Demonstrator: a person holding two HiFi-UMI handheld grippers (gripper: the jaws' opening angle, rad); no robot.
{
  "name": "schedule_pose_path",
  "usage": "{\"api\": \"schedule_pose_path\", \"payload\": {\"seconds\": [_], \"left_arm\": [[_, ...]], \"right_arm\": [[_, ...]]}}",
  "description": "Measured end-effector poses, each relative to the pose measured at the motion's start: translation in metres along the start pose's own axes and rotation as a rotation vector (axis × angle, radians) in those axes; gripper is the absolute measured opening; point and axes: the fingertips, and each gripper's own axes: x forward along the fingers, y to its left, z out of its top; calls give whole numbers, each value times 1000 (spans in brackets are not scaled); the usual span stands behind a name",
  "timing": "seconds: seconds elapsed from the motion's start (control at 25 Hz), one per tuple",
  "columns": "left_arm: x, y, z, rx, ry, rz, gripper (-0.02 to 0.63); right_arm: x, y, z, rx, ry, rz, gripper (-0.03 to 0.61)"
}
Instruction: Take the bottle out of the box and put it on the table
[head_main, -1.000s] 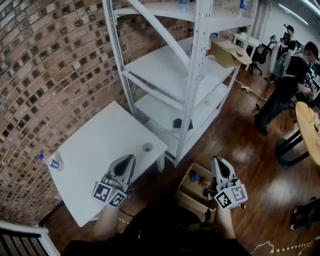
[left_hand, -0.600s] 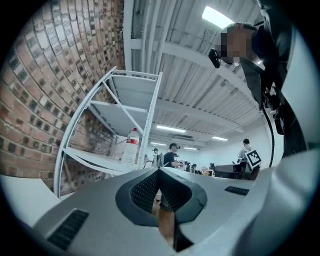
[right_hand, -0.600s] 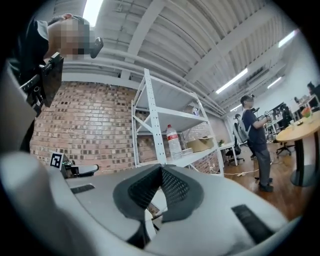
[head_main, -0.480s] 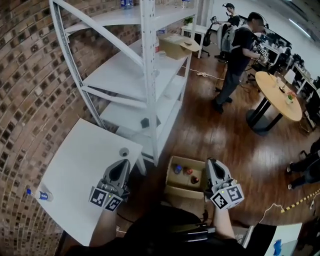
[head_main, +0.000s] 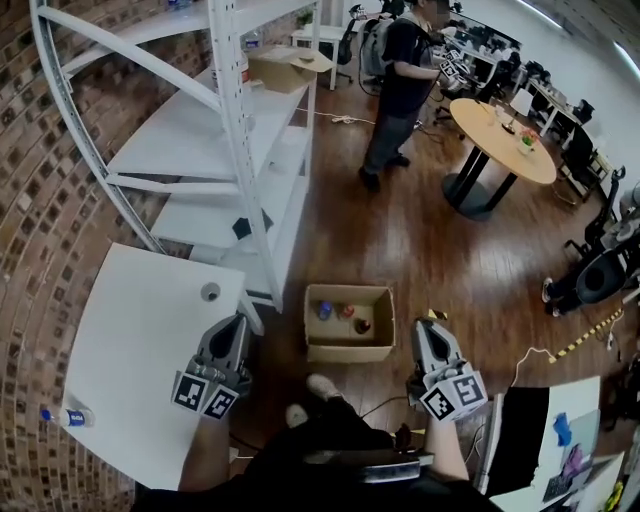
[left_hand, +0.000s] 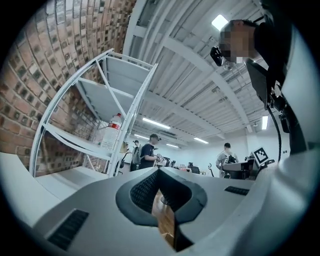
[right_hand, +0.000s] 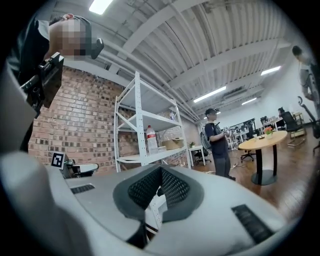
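Note:
An open cardboard box (head_main: 348, 345) stands on the wooden floor ahead of me, between my two grippers. Inside it stand a blue-capped bottle (head_main: 324, 310), a red-topped one (head_main: 347, 311) and a dark one (head_main: 363, 325). My left gripper (head_main: 237, 328) hangs over the right edge of the white table (head_main: 130, 360), left of the box, jaws shut and empty. My right gripper (head_main: 428, 335) is over the floor right of the box, also shut on nothing. In the left gripper view (left_hand: 159, 172) and the right gripper view (right_hand: 161, 170) the pads meet, and the box is out of sight.
A clear bottle (head_main: 65, 417) lies at the table's near left and a small cup (head_main: 210, 292) stands near its far corner. A white shelf rack (head_main: 215, 150) rises behind the table. A person (head_main: 400, 80) stands by a round wooden table (head_main: 500, 140).
My view has swung to the right. The box has come from beside the right gripper to the middle ahead of me. Both grippers stay shut, and the right one has moved clear of the box.

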Motion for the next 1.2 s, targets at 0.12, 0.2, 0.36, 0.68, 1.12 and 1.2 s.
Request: {"api": "schedule_pose_path", "payload": {"seconds": [0.12,0.2,0.36,0.68,1.12,1.2], "left_arm": [[0,-10,-5,2,19,-26,-3],[1,-15,-6,12,29,-42,-3],[2,-18,-2,38,40,-56,-3],[32,-17,-4,54,39,-49,-3],[110,-8,-34,38,87,-51,-3],[122,-4,-44,36,105,-59,-3]], "right_arm": [[-15,-5,-11,15,4,-35,3],[-18,-5,-14,24,-3,-46,3],[-11,0,-14,19,-8,-28,3],[17,-10,-7,-68,20,11,3],[84,-79,-15,-111,117,35,3],[98,-85,-23,-115,136,45,3]]}}
